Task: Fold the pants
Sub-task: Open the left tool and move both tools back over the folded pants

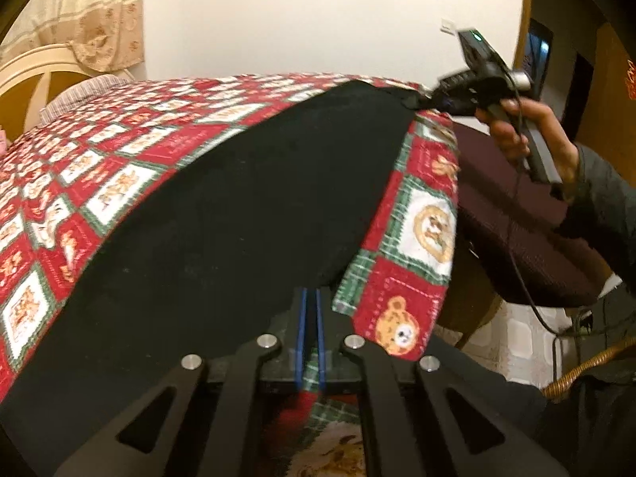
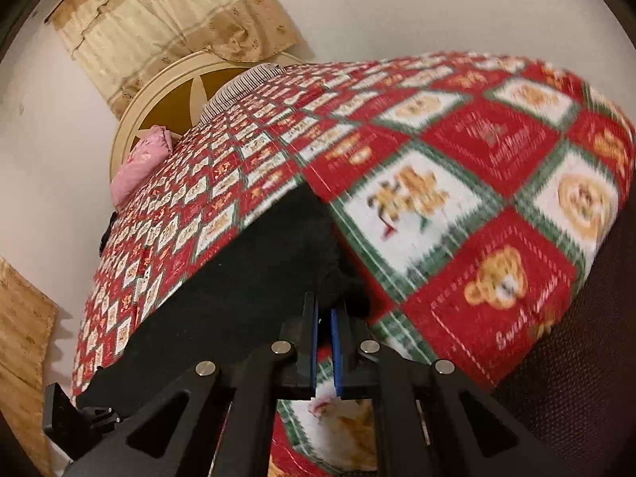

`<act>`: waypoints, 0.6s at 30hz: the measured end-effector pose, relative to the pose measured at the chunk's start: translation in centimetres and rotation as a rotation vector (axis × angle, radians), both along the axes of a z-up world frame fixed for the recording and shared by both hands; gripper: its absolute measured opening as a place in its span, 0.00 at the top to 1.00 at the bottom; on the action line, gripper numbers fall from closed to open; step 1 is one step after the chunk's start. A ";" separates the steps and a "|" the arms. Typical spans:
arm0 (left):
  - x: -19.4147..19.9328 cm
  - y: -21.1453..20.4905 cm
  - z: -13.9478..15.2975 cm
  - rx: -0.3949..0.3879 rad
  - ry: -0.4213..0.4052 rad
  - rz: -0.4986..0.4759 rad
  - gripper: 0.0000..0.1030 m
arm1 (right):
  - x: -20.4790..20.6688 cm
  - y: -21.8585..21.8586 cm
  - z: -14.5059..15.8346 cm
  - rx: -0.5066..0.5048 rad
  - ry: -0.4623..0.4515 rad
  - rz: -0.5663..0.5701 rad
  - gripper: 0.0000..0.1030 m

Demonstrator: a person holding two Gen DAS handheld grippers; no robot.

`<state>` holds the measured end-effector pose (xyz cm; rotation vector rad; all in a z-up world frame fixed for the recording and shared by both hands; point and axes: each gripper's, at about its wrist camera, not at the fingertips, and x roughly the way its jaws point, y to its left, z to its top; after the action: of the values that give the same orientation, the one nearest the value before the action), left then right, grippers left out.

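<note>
Black pants (image 1: 222, 214) spread flat on bed, ahead of both grippers. Bed covered by red-green-white teddy-bear quilt (image 1: 429, 222). Left gripper (image 1: 311, 298) clamped on near edge of pants at quilt corner; blue pads together. Right gripper (image 2: 325, 310) likewise pinches bunched black cloth; slight gap between pads. Beyond pants: cream round headboard (image 2: 159, 95), pink pillow (image 2: 139, 163), beige curtain (image 2: 175, 20), white wall (image 1: 318, 20). Right of left gripper: dark maroon cushion (image 1: 516, 214) beside bed.

Red-green teddy-bear patchwork quilt (image 2: 457, 183) covers bed. Pink pillow (image 2: 139, 167) far left by cream round headboard (image 2: 159, 91); beige curtain (image 2: 167, 20) behind.
</note>
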<state>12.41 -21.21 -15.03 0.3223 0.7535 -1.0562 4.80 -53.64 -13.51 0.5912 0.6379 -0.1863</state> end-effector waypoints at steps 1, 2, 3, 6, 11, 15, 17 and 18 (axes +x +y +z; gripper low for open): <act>0.0 0.1 0.0 0.000 0.001 0.001 0.91 | -0.3 -0.1 0.0 0.000 -0.003 -0.005 0.91; 0.0 0.1 0.1 0.001 -0.002 0.003 0.89 | -0.6 -0.1 0.0 -0.005 -0.003 -0.016 0.81; -0.1 0.3 0.1 -0.001 -0.002 0.004 0.87 | -1.0 -0.1 0.2 -0.025 0.003 -0.049 0.73; -0.6 0.8 0.4 -0.014 -0.006 0.002 0.86 | -2.5 -0.1 1.3 -0.086 -0.011 -0.124 0.61; -1.0 1.9 0.7 -0.013 -0.050 0.069 0.50 | -2.6 2.1 4.0 -0.194 -0.074 -0.105 0.60; -0.1 2.4 0.5 -0.004 -0.042 0.123 0.48 | 0.7 5.2 4.1 -0.209 -0.073 0.033 0.58; 0.3 2.4 0.1 0.023 -0.039 0.145 0.43 | 2.4 6.4 3.3 -0.208 -0.051 0.091 0.58; 0.4 2.4 -0.1 0.031 -0.036 0.148 0.41 | 3.4 6.8 2.7 -0.210 -0.025 0.107 0.58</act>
<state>12.79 -18.79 -15.12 0.3067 0.7509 -0.8973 8.22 -46.86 -10.82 0.3558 0.6152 -0.1436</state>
